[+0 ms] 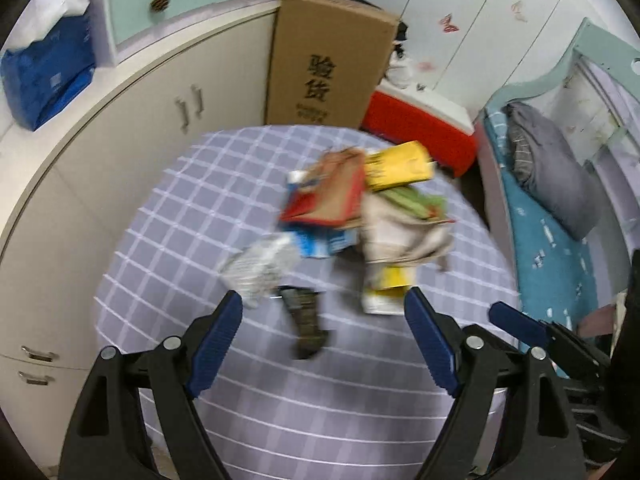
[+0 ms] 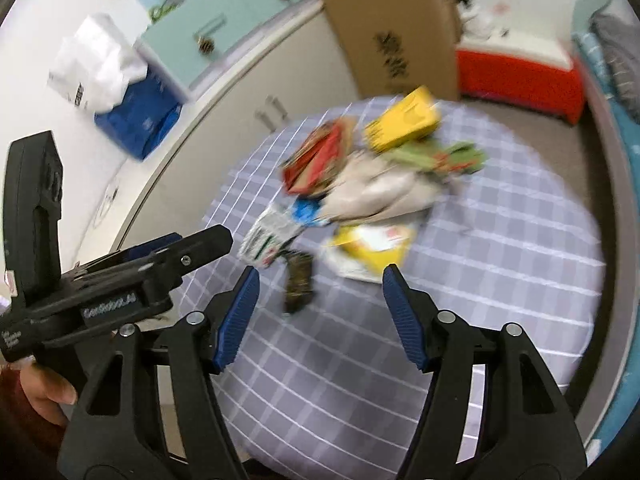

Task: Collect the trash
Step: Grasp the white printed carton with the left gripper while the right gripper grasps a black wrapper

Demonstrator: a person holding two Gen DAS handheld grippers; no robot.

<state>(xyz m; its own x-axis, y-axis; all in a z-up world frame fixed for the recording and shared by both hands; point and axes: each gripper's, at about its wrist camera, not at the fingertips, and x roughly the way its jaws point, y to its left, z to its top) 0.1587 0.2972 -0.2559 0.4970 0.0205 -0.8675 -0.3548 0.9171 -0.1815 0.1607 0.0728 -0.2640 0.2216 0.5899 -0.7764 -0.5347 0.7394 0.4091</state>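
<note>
On a round table with a checked cloth, left gripper and right gripper hover with jaws wide, empty. Just beyond them lies the trash pile — light, crushable cartons and crinkly wrappers, probably best pinched by edges.

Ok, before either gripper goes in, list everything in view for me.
Table: one, round, lilac checked cloth, centre.
Yellow box: one, far side of the pile.
Red carton: one, flattened, pile's left.
Beige paper: one crumpled piece, pile's middle.
Blue pack: one, under the red carton.
Silver wrapper: one, near left.
Dark wrapper: one, nearest the grippers.
Cardboard box: one, brown, upright behind the table.
Red crate: one, on the floor.
Bed: one, teal, right.
Left gripper: open, empty.
Right gripper: open, empty.
</note>
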